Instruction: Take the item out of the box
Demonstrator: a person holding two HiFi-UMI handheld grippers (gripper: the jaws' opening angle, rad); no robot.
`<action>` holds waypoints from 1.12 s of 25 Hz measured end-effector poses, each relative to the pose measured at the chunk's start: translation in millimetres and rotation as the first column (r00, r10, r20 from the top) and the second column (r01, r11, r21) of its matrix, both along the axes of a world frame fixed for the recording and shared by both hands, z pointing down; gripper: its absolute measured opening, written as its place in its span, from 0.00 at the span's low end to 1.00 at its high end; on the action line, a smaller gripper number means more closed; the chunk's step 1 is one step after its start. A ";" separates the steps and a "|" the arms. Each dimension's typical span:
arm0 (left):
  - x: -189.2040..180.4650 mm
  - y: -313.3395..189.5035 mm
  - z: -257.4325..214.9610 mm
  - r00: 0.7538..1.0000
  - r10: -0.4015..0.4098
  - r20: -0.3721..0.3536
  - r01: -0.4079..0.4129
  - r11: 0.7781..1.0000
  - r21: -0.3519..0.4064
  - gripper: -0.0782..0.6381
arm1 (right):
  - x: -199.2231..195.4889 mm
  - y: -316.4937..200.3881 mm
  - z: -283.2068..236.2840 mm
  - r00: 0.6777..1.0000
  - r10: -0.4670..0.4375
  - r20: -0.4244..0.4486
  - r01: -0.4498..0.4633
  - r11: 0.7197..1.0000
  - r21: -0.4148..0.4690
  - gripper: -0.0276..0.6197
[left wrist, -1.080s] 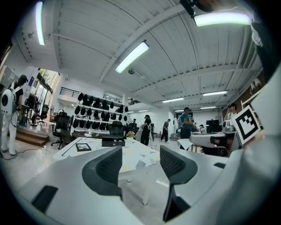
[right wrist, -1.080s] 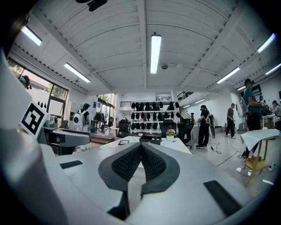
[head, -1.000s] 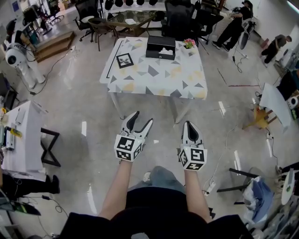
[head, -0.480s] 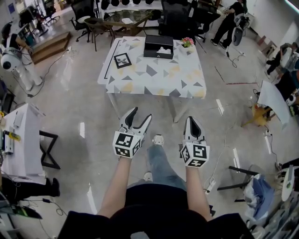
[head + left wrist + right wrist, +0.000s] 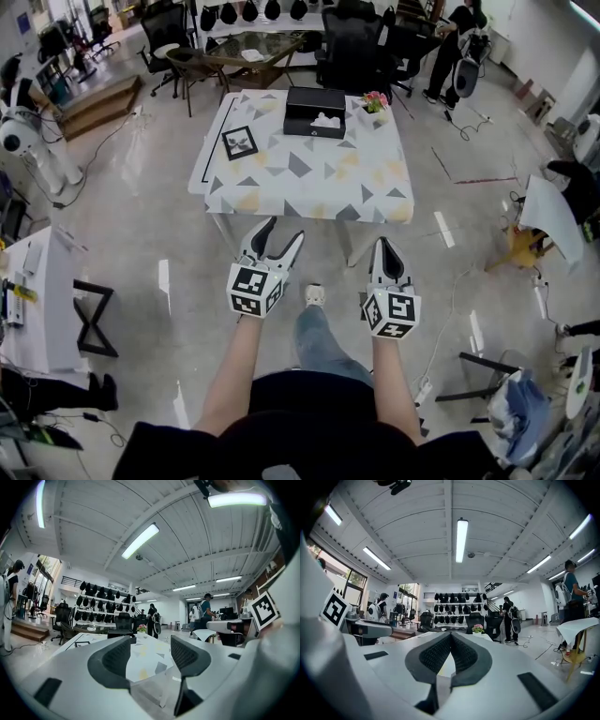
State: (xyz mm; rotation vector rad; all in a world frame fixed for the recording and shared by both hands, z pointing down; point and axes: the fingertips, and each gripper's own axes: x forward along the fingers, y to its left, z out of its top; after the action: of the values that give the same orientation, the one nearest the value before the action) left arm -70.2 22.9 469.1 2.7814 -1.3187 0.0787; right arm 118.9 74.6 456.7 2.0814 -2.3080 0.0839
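Observation:
A black open box (image 5: 315, 112) with something white inside stands at the far side of a table (image 5: 281, 187) covered in a triangle-patterned cloth. The box (image 5: 121, 633) also shows small and distant in the left gripper view. My left gripper (image 5: 280, 232) is held over the floor just short of the table's near edge, jaws apart and empty. My right gripper (image 5: 385, 245) hangs level with it to the right, its jaws pressed together on nothing. In the right gripper view the pads (image 5: 461, 654) meet.
A small pot of pink flowers (image 5: 375, 100) sits right of the box, and a square marker card (image 5: 239, 142) lies left. Office chairs (image 5: 352, 56) and a glass table (image 5: 244, 49) stand behind. People (image 5: 457, 42) stand far right. A white desk (image 5: 33, 281) is at left.
The table has come closer as I walk forward; one foot has stepped ahead between the grippers. Both grippers keep their places and states.

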 end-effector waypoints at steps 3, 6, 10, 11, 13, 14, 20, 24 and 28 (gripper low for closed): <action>10.6 -34.3 3.2 1.000 0.000 0.003 0.000 1.000 -0.006 0.48 | 12.0 -37.2 -0.4 1.000 0.003 0.008 -0.003 1.000 0.004 0.05; 21.1 -73.5 6.2 1.000 0.000 0.012 0.000 1.000 -0.012 0.48 | 23.2 -81.2 1.0 1.000 0.003 0.013 -0.003 1.000 0.001 0.05; 32.0 -130.2 9.9 1.000 -0.007 0.029 0.008 1.000 -0.025 0.48 | 32.5 -141.7 5.0 1.000 -0.010 0.017 0.010 1.000 -0.017 0.05; 34.2 -145.5 10.5 0.999 -0.012 0.030 0.013 1.000 -0.028 0.48 | 34.7 -157.8 5.5 1.000 -0.015 0.019 0.015 1.000 -0.020 0.05; 38.7 -177.8 11.9 0.999 -0.025 0.037 0.026 0.999 -0.029 0.48 | 39.4 -192.5 6.1 0.999 -0.025 0.022 0.026 0.999 -0.024 0.05; 41.6 -194.1 12.9 0.998 -0.031 0.047 0.033 0.999 -0.028 0.48 | 42.2 -210.6 6.8 0.999 -0.030 0.022 0.031 0.999 -0.028 0.05; 58.3 -287.7 11.5 0.996 -0.061 0.061 0.063 0.998 -0.031 0.48 | 53.8 -313.5 12.0 0.998 -0.067 0.016 0.068 0.996 -0.062 0.05; 67.3 -336.2 15.2 0.994 -0.083 0.068 0.085 0.996 -0.029 0.48 | 56.0 -366.6 14.1 0.995 -0.104 0.013 0.104 0.992 -0.076 0.05; 73.0 -364.8 13.0 0.993 -0.091 0.069 0.093 0.995 -0.030 0.48 | 59.1 -398.8 10.5 0.993 -0.117 0.019 0.118 0.990 -0.078 0.05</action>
State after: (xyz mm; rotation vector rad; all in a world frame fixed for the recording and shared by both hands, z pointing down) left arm 2.8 -341.9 482.1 2.7084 -1.4450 0.1901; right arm 178.0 -324.2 467.1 1.9107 -2.3885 0.1844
